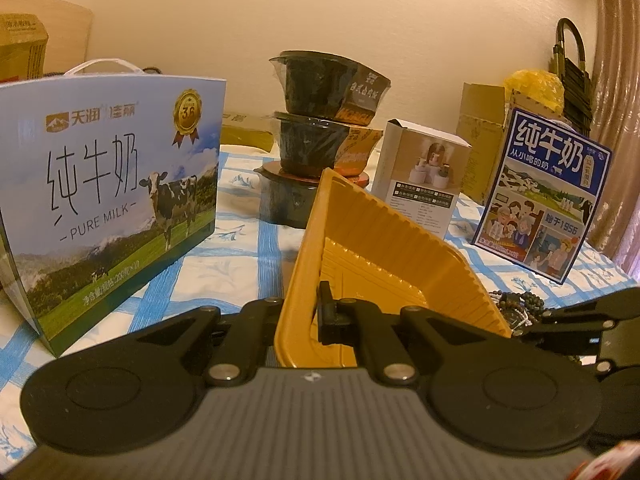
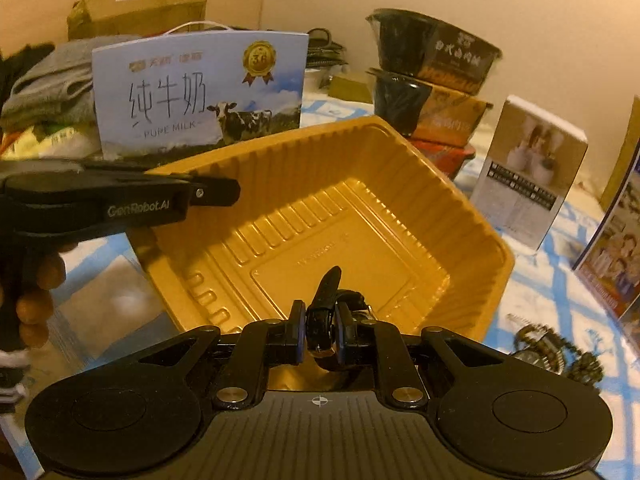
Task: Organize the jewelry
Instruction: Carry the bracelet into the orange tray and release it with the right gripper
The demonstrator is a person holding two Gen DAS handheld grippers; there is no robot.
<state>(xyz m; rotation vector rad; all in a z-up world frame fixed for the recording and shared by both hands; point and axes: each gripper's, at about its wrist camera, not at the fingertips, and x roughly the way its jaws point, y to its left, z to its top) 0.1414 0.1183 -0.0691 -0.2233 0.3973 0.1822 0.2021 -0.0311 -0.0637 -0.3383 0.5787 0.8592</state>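
My right gripper (image 2: 319, 330) pinches a black watch (image 2: 322, 322) by its strap, hanging just over the near rim of the gold tray (image 2: 400, 184), which I take as my landmark. My left gripper (image 1: 302, 312) is pressed together on the tray's left wall, tipping the tray up toward the right. Beside the tray's right corner the bead bracelets (image 2: 560, 346) lie in a heap on the checked cloth (image 1: 240, 256), with what looks like another watch face among them, though blur makes that uncertain.

The watch is held by a narrow bite on a thin strap; if I swing it, I expect it could twist and slip out short of the tray floor. Released too near the rim, it may slide back out, because the floor is tilted. If my left pinch loosens, the light tray would drop flat and jolt. The milk carton (image 2: 200, 92) behind the tray crowds any far-side move.
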